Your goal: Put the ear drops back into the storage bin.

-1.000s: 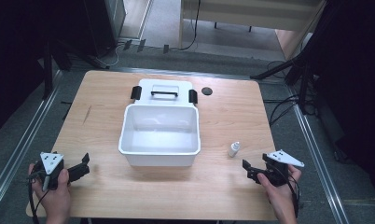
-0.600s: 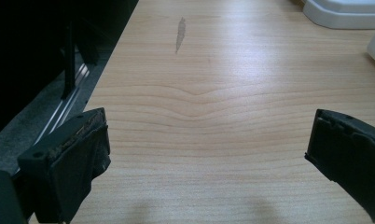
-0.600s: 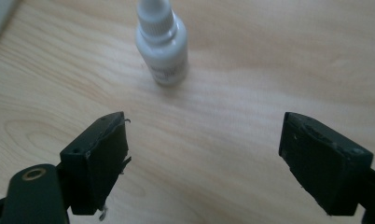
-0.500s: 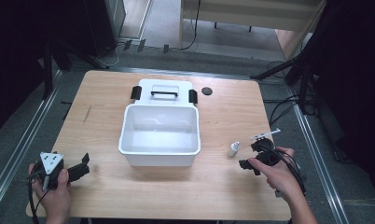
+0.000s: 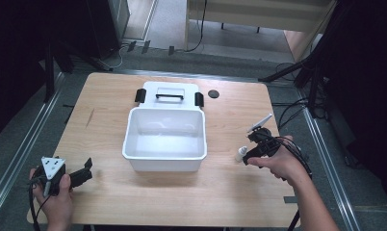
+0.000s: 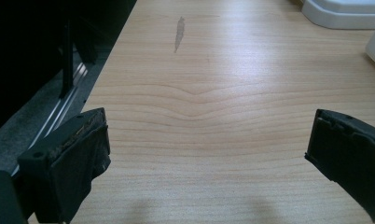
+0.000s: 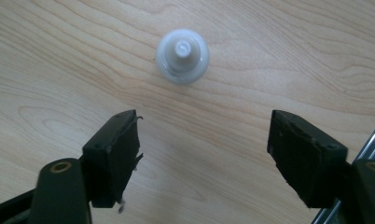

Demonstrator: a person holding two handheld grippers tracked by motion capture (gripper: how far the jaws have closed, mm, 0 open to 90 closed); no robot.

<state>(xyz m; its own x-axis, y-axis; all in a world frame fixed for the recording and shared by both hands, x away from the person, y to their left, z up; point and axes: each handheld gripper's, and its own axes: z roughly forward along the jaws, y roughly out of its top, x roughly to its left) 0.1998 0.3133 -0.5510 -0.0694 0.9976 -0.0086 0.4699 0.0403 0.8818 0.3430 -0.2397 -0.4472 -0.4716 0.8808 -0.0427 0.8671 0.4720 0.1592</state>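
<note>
My right gripper (image 7: 202, 154), jaws just narrowing and empty, points down at the upright small white bottle (image 7: 182, 56) just ahead, right of the white bin (image 5: 165, 155).

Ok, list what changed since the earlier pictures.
The right tool swung up from the table's near right edge to point down over the small white plastic bottle, its jaws closing partway around nothing. The left tool, the open white plastic bin and the bottle kept their places.

White bin (image 5: 165, 154) — lid (image 5: 168, 95) behind
</note>
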